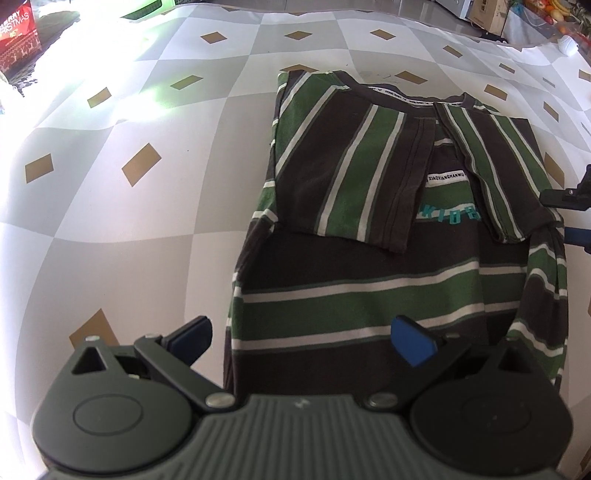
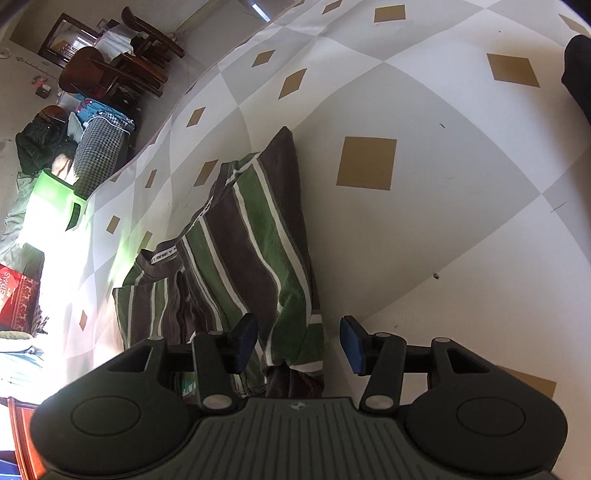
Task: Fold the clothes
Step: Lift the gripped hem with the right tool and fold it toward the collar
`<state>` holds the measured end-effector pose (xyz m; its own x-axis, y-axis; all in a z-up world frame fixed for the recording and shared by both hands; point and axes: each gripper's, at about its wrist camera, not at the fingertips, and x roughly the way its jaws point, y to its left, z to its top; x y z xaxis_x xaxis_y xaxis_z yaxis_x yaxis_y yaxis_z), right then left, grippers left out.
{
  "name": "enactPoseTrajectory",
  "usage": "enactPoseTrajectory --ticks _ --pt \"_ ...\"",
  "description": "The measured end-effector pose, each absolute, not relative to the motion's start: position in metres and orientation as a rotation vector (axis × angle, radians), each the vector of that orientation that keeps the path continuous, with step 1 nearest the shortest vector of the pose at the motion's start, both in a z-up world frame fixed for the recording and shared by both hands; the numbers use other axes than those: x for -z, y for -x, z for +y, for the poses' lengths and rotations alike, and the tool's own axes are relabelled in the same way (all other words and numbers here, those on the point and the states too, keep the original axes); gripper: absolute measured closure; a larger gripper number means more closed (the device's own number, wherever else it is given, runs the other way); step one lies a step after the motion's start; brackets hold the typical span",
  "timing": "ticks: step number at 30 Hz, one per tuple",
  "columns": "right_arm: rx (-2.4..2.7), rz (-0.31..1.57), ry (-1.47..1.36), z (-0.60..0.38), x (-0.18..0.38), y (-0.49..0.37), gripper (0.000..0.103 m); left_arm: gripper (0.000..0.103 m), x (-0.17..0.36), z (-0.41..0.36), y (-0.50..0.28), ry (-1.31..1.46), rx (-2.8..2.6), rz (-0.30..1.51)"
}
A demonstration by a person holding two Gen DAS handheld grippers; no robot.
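Observation:
A striped shirt [image 1: 369,295] in green, brown and white lies flat on the checkered tablecloth [image 1: 110,184], both sleeves folded in over its chest. My left gripper [image 1: 303,339] hangs open over the shirt's near left corner, its jaws wide apart and holding nothing. The black frame of my right gripper [image 1: 565,195] shows at the shirt's right edge. In the right wrist view the shirt [image 2: 258,258] runs away from the camera. My right gripper [image 2: 297,343] stands open above the folded side edge, with the cloth under the gap and neither pad pressing on it.
The tablecloth [image 2: 443,221] stretches bare to the right of the shirt. A red Christmas box [image 1: 18,33] sits at the far left corner. Beyond the table edge are a green bin [image 2: 55,199], wooden chairs [image 2: 110,74] and piled clothes. A dark object [image 2: 578,74] intrudes at the upper right.

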<state>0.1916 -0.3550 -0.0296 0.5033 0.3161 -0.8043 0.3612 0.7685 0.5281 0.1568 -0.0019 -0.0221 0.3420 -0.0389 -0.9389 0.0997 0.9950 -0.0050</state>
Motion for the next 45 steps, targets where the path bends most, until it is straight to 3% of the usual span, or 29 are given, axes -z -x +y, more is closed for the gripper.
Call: enactPoseTrajectory --ticks 12,17,22,45 --pt "-0.004 1.008 -0.777 -0.349 0.038 -0.203 0.055 0.0 0.027 -0.009 -0.158 -0.037 0.129 1.231" --pt "0.022 1.006 -0.789 -0.35 0.042 -0.204 0.081 0.0 0.033 -0.006 -0.16 -0.026 0.119 1.252" --pt "0.05 1.003 -0.757 -0.343 0.038 -0.205 0.09 0.0 0.038 0.001 -0.161 -0.021 0.09 1.268" --pt "-0.277 0.813 -0.368 -0.215 -0.036 -0.211 0.092 0.0 0.046 0.017 -0.159 0.036 0.026 1.313"
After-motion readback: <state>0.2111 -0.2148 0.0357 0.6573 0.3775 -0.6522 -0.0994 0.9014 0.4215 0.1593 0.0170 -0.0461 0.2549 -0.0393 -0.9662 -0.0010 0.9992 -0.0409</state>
